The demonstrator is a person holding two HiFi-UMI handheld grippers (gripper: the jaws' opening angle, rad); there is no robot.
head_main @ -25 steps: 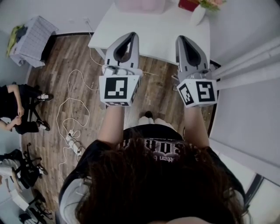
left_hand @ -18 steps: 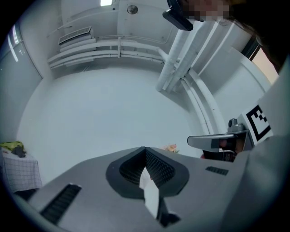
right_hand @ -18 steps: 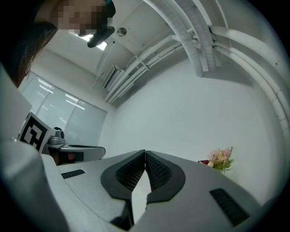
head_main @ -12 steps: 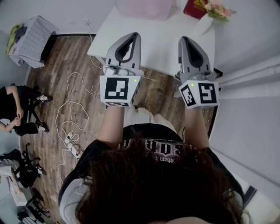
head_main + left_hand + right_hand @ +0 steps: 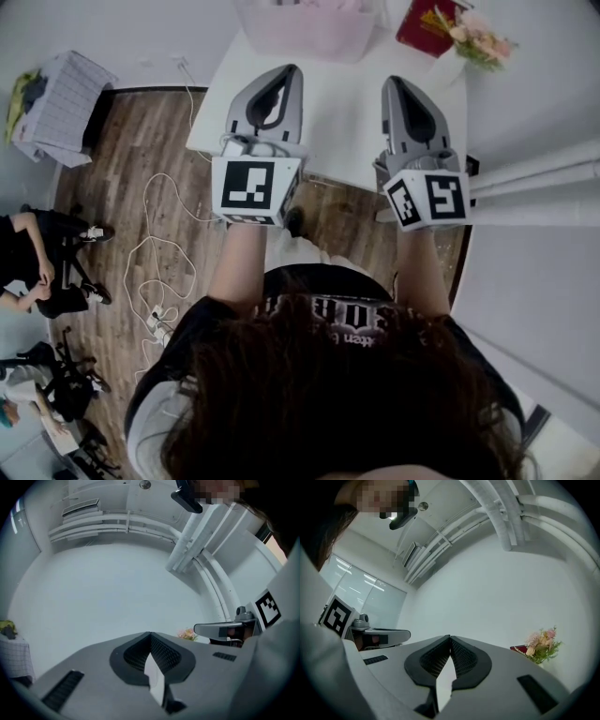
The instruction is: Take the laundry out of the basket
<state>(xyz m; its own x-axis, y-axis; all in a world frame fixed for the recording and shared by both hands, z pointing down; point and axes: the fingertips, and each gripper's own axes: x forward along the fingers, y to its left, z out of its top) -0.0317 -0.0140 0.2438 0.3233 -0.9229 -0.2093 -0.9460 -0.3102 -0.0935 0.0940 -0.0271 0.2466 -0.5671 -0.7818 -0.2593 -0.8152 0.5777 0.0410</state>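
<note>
A pale pink laundry basket [image 5: 309, 26] stands at the far side of the white table [image 5: 337, 103], cut off by the top edge of the head view. My left gripper [image 5: 284, 75] and my right gripper [image 5: 392, 86] are held side by side over the table's near part, short of the basket. Both point slightly upward at the white wall. In the left gripper view the jaws of the left gripper [image 5: 150, 634] meet at the tips with nothing between them. The right gripper [image 5: 450, 639] looks the same in the right gripper view. Both are shut and empty.
A red book [image 5: 424, 28] and a vase of pink flowers [image 5: 476, 37] sit at the table's far right. White cables [image 5: 155, 253] and a power strip lie on the wood floor at left. A grey checked bin [image 5: 58, 94] stands far left; a seated person [image 5: 37, 258] is at the left edge.
Both grippers have moved forward over the table towards the basket, and more of the basket shows at the top of the head view. The jaws stay shut.
</note>
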